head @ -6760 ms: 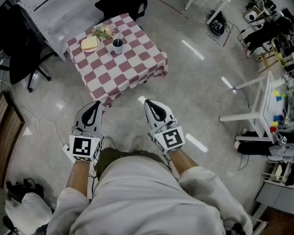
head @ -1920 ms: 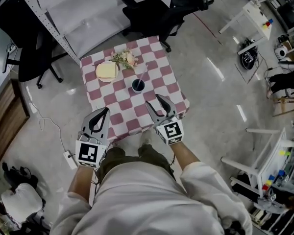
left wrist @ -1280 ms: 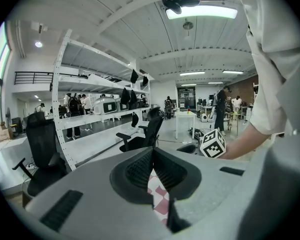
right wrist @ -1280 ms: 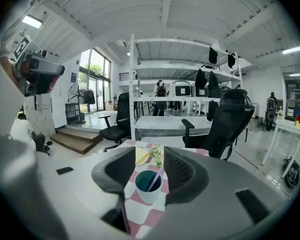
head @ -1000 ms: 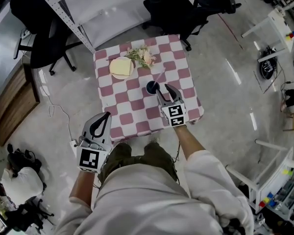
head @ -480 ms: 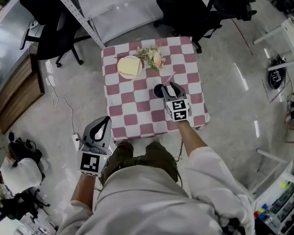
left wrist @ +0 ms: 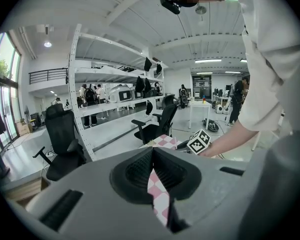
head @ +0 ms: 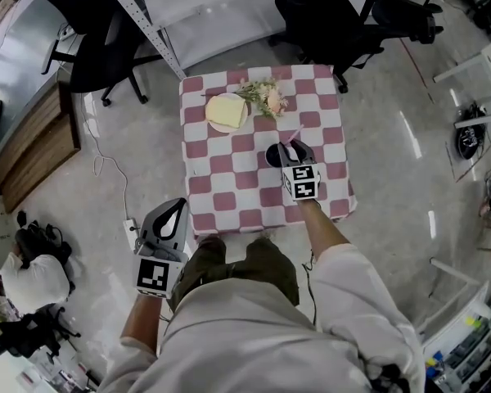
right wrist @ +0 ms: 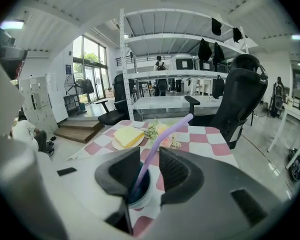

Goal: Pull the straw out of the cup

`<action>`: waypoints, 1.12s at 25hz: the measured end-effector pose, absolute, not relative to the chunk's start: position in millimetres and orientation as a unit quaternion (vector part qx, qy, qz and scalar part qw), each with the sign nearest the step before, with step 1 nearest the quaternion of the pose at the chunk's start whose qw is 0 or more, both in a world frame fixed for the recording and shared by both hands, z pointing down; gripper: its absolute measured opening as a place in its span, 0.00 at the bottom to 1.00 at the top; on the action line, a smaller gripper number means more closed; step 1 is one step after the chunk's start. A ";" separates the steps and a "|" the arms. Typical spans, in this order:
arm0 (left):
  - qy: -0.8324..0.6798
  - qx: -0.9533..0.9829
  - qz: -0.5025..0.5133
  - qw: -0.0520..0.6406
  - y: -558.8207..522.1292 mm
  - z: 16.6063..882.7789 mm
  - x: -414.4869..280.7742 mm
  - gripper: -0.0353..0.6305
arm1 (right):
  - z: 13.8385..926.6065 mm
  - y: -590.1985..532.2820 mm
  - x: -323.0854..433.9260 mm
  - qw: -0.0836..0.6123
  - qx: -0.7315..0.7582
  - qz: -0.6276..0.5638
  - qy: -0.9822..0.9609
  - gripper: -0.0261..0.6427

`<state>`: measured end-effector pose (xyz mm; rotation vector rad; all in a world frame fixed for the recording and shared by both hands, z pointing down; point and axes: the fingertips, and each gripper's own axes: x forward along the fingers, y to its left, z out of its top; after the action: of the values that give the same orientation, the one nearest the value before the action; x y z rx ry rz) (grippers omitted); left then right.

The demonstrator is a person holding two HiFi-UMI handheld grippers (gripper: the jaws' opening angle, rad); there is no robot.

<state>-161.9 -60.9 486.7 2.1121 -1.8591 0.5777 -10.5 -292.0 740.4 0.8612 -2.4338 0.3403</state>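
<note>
A dark cup (head: pixel 273 155) with a lilac straw (head: pixel 295 133) stands on the right part of the red-and-white checked table (head: pixel 229 178). My right gripper (head: pixel 293 146) reaches over the cup. In the right gripper view the straw (right wrist: pixel 162 139) rises slanting out of the cup (right wrist: pixel 140 194) and passes between the jaws of the right gripper (right wrist: pixel 151 156). The jaws are closing, with a gap still showing on either side of the straw. My left gripper (head: pixel 174 210) hangs off the table's near left corner, and in its own view the left gripper (left wrist: pixel 153 156) is shut on nothing.
A plate with a pale sandwich (head: pixel 227 111) and a small flower bunch (head: pixel 266 95) lie at the table's far side. Black office chairs (head: pixel 335 15) and a white shelf rack (head: pixel 147 23) stand behind the table. A power strip and cable lie on the floor at left.
My right gripper has come forward and down over the cup, so the straw now stands between its jaws. The left gripper has sunk a little beside the table.
</note>
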 end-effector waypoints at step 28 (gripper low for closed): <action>-0.636 0.735 0.199 0.129 -60.9 490.8 -168.4 0.06 | 720.2 -291.6 -22.4 0.241 0.318 0.122 -0.909 0.09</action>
<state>-168.4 -60.9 490.8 2.1351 -1.8475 0.5781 -22.4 -291.6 720.2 0.8691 -2.4859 0.3343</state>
